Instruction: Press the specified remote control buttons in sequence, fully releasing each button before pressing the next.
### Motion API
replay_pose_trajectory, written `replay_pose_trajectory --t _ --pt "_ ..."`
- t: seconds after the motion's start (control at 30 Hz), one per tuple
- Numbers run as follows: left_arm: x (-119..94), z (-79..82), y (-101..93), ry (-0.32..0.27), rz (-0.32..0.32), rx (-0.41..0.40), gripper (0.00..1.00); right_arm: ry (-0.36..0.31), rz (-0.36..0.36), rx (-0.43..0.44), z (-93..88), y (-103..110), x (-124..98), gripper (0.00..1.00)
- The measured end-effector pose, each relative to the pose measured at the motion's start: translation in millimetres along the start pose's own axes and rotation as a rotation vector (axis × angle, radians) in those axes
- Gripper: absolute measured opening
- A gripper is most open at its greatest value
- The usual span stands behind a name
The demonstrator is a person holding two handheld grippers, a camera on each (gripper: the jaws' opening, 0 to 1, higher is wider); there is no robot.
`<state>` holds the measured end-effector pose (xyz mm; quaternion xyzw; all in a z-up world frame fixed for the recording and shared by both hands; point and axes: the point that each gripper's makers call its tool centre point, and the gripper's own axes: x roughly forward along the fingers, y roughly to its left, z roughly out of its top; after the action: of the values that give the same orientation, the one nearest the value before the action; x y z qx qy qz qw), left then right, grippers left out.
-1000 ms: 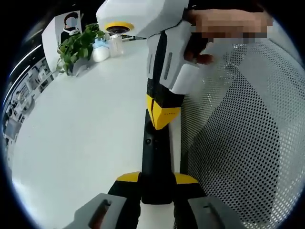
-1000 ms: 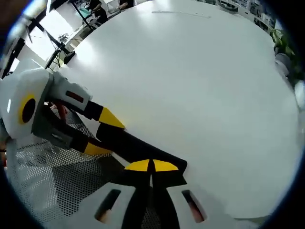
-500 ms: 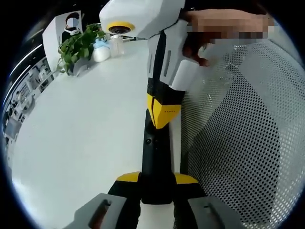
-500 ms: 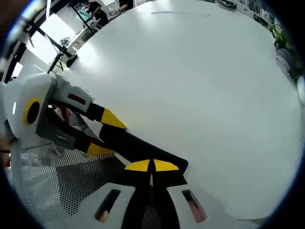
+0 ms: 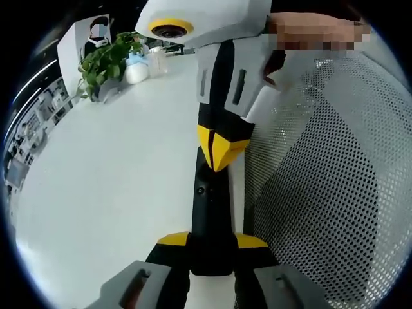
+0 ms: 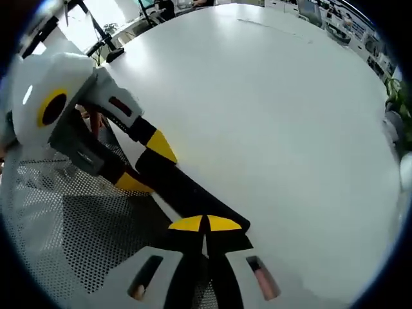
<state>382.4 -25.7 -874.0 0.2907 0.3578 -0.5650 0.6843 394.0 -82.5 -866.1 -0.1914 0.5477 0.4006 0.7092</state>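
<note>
A slim black remote point(image 5: 209, 206) lies between the yellow-tipped jaws of my left gripper point(image 5: 211, 241), which is shut on its near end. My right gripper point(image 5: 222, 147) comes down from above, shut, its yellow tip on the remote's far half beside a small round button. In the right gripper view the remote point(image 6: 187, 190) runs diagonally from my left gripper point(image 6: 145, 165) to my right gripper point(image 6: 206, 223), whose jaws meet over its end. A hand holds the right gripper's white body at the top of the left gripper view.
The white table point(image 5: 109, 167) spreads wide to the left and far across point(image 6: 277, 109). A perforated mesh surface point(image 5: 322, 193) lies under and beside the remote point(image 6: 71, 219). A potted plant point(image 5: 106, 61), small bottles point(image 5: 136, 67) and a poster point(image 5: 90, 32) stand at the table's far edge.
My right gripper has tilted and swung a little, so its view has shifted; its shut tip stays on the remote. My left gripper keeps its hold and has not moved.
</note>
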Motion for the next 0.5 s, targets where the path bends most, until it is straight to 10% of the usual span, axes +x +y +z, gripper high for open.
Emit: replay_pose_trajectory --t 0.5 --pt "0.3 0.0 0.4 -0.002 0.0 -0.003 0.24 -0.018 -0.012 -0.077 4.0 0.0 0.6 0.04"
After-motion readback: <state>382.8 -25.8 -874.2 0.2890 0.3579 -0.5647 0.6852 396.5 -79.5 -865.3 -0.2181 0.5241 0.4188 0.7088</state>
